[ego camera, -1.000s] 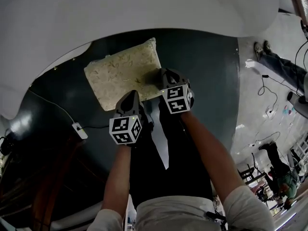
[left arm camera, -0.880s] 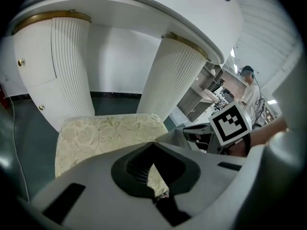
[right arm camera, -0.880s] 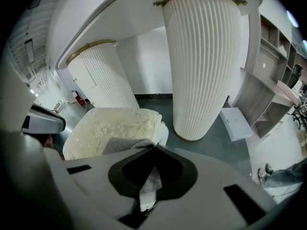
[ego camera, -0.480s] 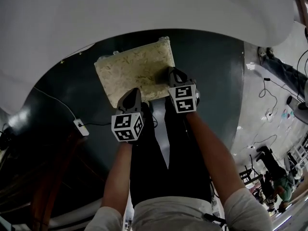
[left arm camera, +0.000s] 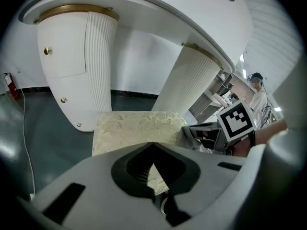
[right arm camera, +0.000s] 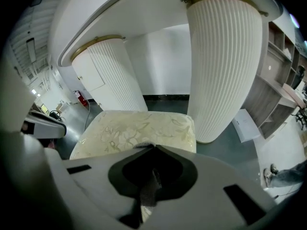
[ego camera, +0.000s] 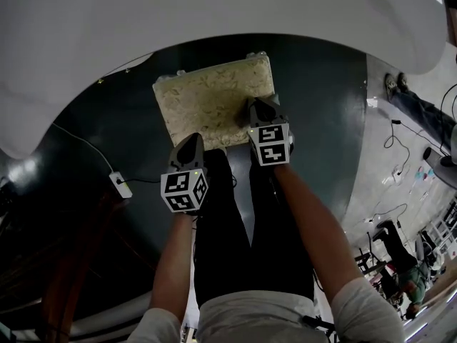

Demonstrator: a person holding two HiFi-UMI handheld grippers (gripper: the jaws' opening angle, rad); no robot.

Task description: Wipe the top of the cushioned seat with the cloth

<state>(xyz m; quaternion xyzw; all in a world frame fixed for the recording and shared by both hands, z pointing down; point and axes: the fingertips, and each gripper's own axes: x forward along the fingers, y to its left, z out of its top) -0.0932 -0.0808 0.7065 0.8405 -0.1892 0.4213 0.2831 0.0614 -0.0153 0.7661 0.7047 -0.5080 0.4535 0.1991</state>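
The cushioned seat (ego camera: 211, 98) is a cream square pad with a leaf pattern, standing on the dark floor under a white table. My right gripper (ego camera: 255, 106) rests over the seat's near right corner, shut on a grey cloth (right arm camera: 148, 191) whose strip shows between its jaws. From the left gripper view the cloth (left arm camera: 191, 137) bunches at the right gripper's tips on the seat (left arm camera: 136, 128). My left gripper (ego camera: 191, 140) hovers at the seat's near edge, with its jaws (left arm camera: 153, 145) closed and nothing between them. The right gripper view shows the seat (right arm camera: 136, 128) just ahead.
A large white curved table (ego camera: 214, 13) on fluted white pedestals (right arm camera: 223, 66) overhangs the seat. A cable with a white plug block (ego camera: 118, 189) lies on the floor at the left. The person's dark-trousered legs (ego camera: 235, 241) stand below the grippers. Other people are at the far right.
In the head view the seat has slid up and right and turned a little. Both grippers keep their places at its near edge, the right one still on the cloth.
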